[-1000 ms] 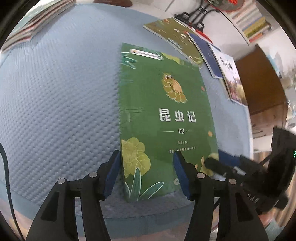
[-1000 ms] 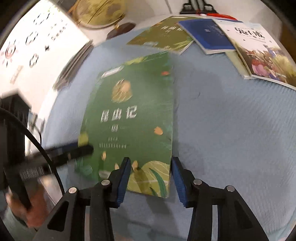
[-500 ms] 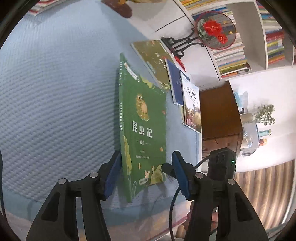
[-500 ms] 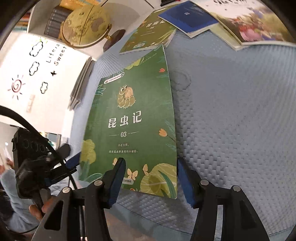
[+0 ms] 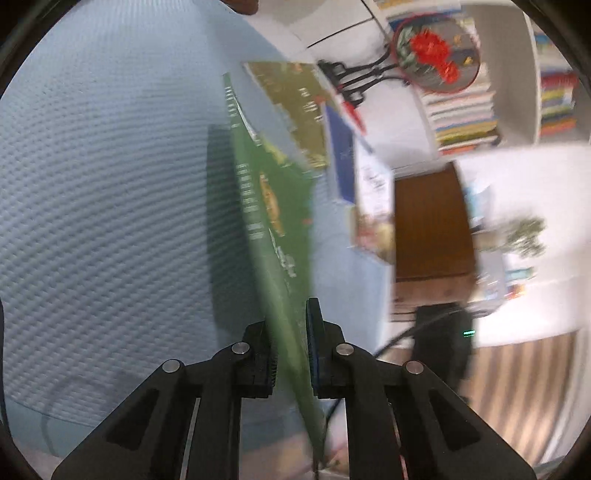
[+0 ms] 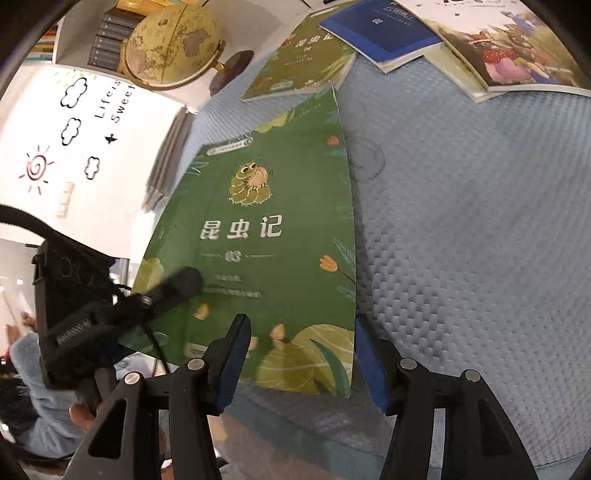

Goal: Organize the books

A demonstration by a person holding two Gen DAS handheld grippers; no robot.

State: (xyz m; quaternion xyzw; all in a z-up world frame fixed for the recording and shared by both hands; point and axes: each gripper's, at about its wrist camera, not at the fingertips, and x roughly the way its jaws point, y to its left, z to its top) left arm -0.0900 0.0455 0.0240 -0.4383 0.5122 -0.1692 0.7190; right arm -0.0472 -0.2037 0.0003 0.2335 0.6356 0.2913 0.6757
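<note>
A green book with a cartoon insect on its cover (image 6: 266,236) stands tilted, its left side lifted off the blue textured cloth (image 6: 480,221). In the left wrist view the green book (image 5: 273,206) shows almost edge-on, and my left gripper (image 5: 290,332) is shut on its near edge. That left gripper (image 6: 173,286) lies across the cover's lower left in the right wrist view. My right gripper (image 6: 301,325) is open, and the book's bottom right corner sits between its fingers without the pads touching it.
Three more books lie at the far side: a green-gold one (image 6: 306,51), a blue one (image 6: 380,33) and an illustrated one (image 6: 517,48). A globe (image 6: 170,44) and a book stack (image 6: 170,162) stand left. A bookshelf (image 5: 465,110) and wooden cabinet (image 5: 432,221) are beyond the table.
My left gripper has closed on the green book's near edge, and the book has tipped up from flat. The right gripper's fingers have spread wider around the lower corner.
</note>
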